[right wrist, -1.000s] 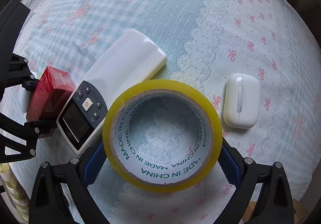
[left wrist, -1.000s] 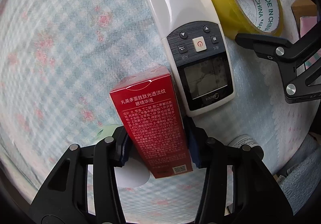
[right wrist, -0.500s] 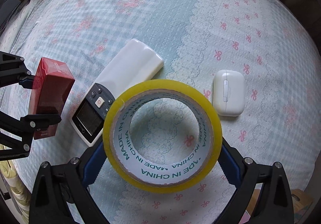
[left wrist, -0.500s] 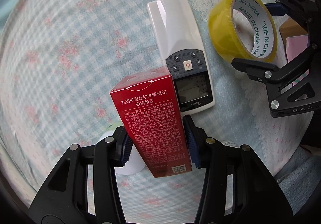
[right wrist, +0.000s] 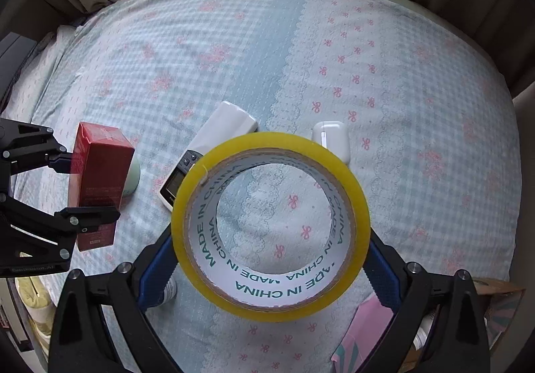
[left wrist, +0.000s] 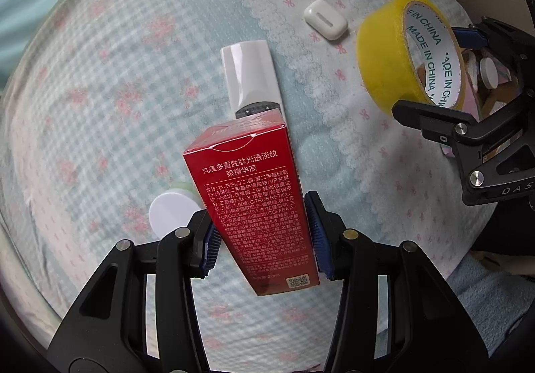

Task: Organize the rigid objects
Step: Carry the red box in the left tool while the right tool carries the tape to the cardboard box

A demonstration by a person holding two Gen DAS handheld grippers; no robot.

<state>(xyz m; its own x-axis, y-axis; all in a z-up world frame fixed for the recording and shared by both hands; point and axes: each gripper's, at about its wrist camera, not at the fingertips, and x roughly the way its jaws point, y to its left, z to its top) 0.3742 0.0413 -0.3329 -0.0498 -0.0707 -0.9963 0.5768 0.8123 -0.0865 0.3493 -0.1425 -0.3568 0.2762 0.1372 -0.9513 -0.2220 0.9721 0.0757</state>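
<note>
Red carton (left wrist: 254, 202) sat clamped in the left hand-held gripper (left wrist: 262, 232), above the white remote (left wrist: 252, 75) on the bed (right wrist: 418, 138). Right of the remote, the right hand-held gripper (right wrist: 271, 259) pinched a yellow tape roll (right wrist: 271, 225); an earbud case (right wrist: 332, 140) lay beyond.

My left gripper (left wrist: 262, 232) clamps the red box (left wrist: 254, 199) between both pads, clear of the bedsheet (left wrist: 100, 88). Beyond it lies the remote (left wrist: 250, 75), then the white case (left wrist: 325, 19). My right gripper (left wrist: 444, 72) grips the tape roll (left wrist: 384, 62) at right.
</note>
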